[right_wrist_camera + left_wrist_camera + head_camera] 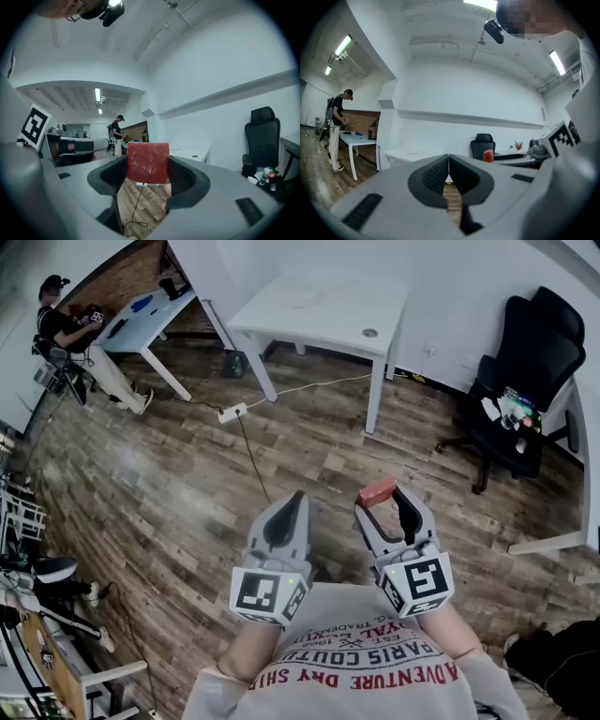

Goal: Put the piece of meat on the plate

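Right tool (384, 501) grips meat (377, 491); desk (319, 310), chair (530, 357), floor cable (251, 456) ahead.

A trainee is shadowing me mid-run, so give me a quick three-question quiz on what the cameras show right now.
1. True or false: the left gripper holds the piece of meat.
2. Pick one. The right gripper has its jaws: A) shut with nothing between them; B) closed on the piece of meat; C) wide open and empty.
3. In a few words: what kind of floor lies below both grippers in the head view?

Key
1. False. Its jaws are shut together and empty.
2. B.
3. Wood planks.
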